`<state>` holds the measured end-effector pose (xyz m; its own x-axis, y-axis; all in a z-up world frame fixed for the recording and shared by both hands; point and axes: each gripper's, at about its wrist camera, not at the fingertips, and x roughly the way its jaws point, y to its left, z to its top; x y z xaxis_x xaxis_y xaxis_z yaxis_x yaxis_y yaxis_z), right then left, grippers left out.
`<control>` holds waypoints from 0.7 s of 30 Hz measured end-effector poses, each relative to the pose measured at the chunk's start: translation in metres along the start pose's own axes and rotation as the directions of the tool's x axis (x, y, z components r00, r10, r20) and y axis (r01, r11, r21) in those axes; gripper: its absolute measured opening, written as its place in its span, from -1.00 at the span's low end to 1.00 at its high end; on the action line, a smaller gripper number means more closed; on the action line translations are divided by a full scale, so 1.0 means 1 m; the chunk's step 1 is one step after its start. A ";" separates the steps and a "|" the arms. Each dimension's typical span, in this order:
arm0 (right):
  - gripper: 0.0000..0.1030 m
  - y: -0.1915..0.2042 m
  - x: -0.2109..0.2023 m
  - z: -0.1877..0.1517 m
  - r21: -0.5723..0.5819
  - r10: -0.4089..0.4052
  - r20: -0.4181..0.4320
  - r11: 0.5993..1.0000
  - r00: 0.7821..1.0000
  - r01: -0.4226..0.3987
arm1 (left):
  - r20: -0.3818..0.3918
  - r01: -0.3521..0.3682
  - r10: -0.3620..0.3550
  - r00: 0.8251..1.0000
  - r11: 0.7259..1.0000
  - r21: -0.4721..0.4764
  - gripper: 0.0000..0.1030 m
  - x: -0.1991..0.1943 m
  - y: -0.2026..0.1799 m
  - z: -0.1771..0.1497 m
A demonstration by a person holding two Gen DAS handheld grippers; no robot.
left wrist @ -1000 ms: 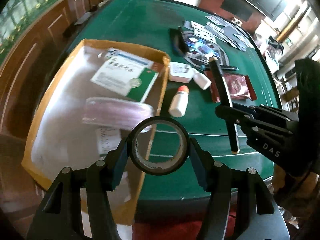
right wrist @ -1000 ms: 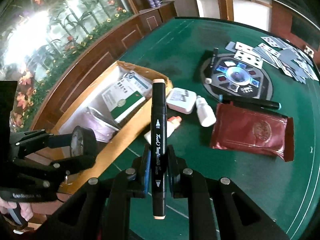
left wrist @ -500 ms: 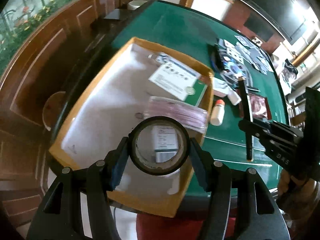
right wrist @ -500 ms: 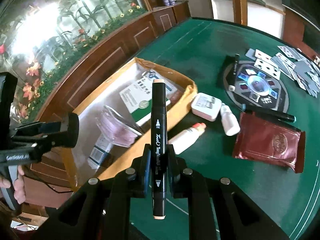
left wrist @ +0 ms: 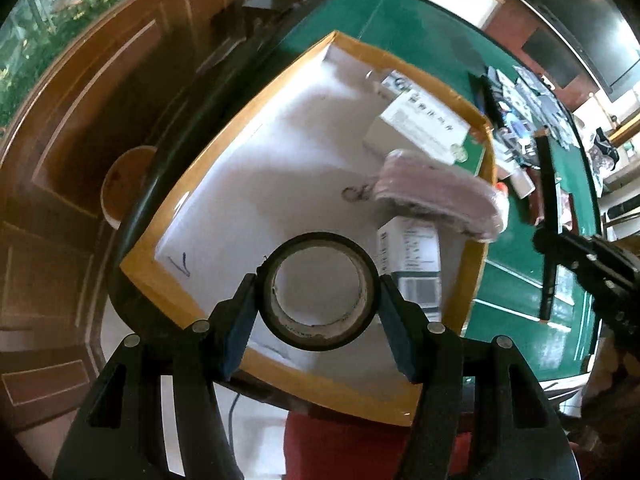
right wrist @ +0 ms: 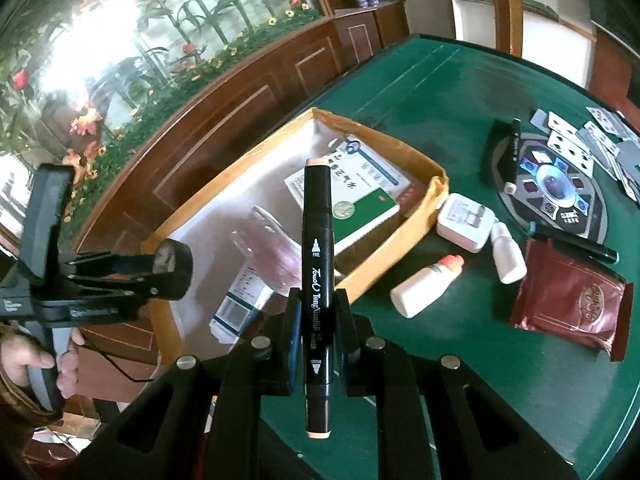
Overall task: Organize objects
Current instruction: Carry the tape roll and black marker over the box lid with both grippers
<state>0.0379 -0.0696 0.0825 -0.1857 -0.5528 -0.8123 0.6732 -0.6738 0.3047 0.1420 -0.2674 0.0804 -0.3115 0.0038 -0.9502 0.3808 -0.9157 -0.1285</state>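
L hand-held gripper (left wrist: 320,300), clamped on tape roll (left wrist: 320,291), has moved over box (left wrist: 200,184) from 3 o'clock; drop-off looks near. R hand-held gripper (right wrist: 316,320) clamps marker (right wrist: 317,280).

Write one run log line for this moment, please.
left gripper: shut on black tape roll, above yellow-rimmed cardboard box | right gripper: shut on black double-ended marker | nothing released yet

left gripper (left wrist: 320,312): black plastic frame, angular ribs, round silver screw heads, blue pads inside the jaws
right gripper (right wrist: 316,316): same black frame, silver screws, blue pads
left handle (right wrist: 40,360): grey grip under a black body with faint white lettering, thin black cable trailing off
hand (right wrist: 28,364): bare skin, brown sleeve at the wrist
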 end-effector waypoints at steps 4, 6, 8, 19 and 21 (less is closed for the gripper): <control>-0.75 0.005 0.003 0.003 -0.006 0.006 -0.002 1.000 1.000 -0.006 | -0.022 -0.016 0.016 1.000 1.000 0.003 0.15 0.018 0.008 0.004; -0.75 0.007 0.005 0.003 -0.008 0.005 -0.006 1.000 1.000 -0.005 | -0.039 -0.026 0.026 0.999 1.000 0.003 0.15 0.029 0.009 0.007; -0.75 0.007 0.006 0.002 -0.008 0.002 -0.008 1.000 1.000 -0.002 | -0.054 -0.023 0.023 0.998 1.000 0.011 0.15 0.035 0.007 0.009; -0.75 0.002 0.002 0.001 0.016 -0.019 -0.002 1.000 1.000 0.019 | -0.072 0.045 -0.037 0.997 0.991 0.126 0.15 0.047 -0.041 0.012; -0.75 0.002 0.001 0.001 0.016 -0.019 0.000 1.000 1.000 0.019 | -0.075 0.053 -0.043 0.996 0.988 0.147 0.15 0.049 -0.047 0.012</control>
<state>0.0386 -0.0716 0.0827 -0.1984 -0.5403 -0.8178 0.6582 -0.6917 0.2973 0.0983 -0.2296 0.0436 -0.2617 0.0731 -0.9624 0.2318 -0.9632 -0.1362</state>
